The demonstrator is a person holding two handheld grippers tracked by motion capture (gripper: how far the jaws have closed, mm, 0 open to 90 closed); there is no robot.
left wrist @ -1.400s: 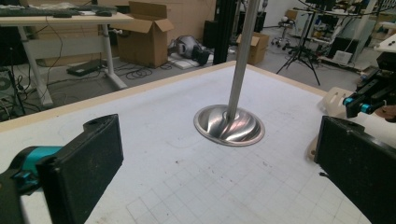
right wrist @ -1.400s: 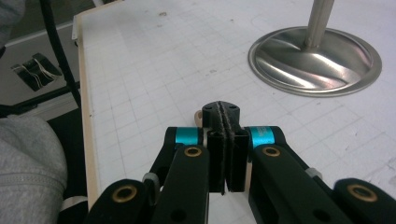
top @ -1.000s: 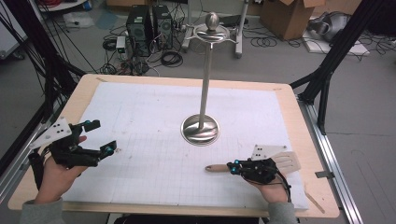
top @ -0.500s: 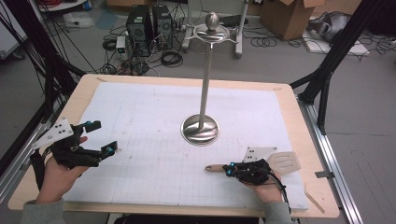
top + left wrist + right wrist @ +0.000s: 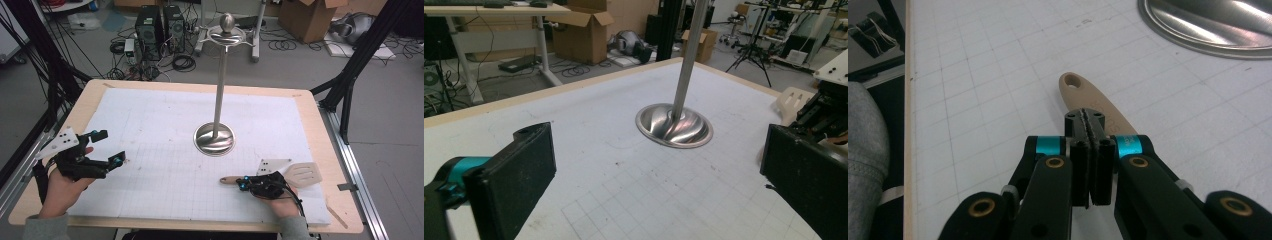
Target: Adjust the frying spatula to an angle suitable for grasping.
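A wooden spatula (image 5: pixel 302 174) lies flat on the white gridded mat at the near right, its blade to the right and its holed handle (image 5: pixel 1083 95) pointing left. My right gripper (image 5: pixel 242 184) lies along that handle; in the right gripper view its jaws (image 5: pixel 1090 120) are pressed together with nothing between them, tips over the handle. My left gripper (image 5: pixel 109 146) hovers at the near left, open, nothing between its pads (image 5: pixel 654 175). A metal utensil stand (image 5: pixel 214 139) rises from the mat's middle.
The stand's round base (image 5: pixel 674 125) and tall pole occupy the middle of the mat (image 5: pixel 165 120). The wooden table edge (image 5: pixel 345 200) runs close behind the spatula's blade. Boxes, cables and computer cases sit on the floor beyond the table.
My right gripper has slid a little to the left along the spatula's handle. The spatula, the stand and my left gripper stay where they were.
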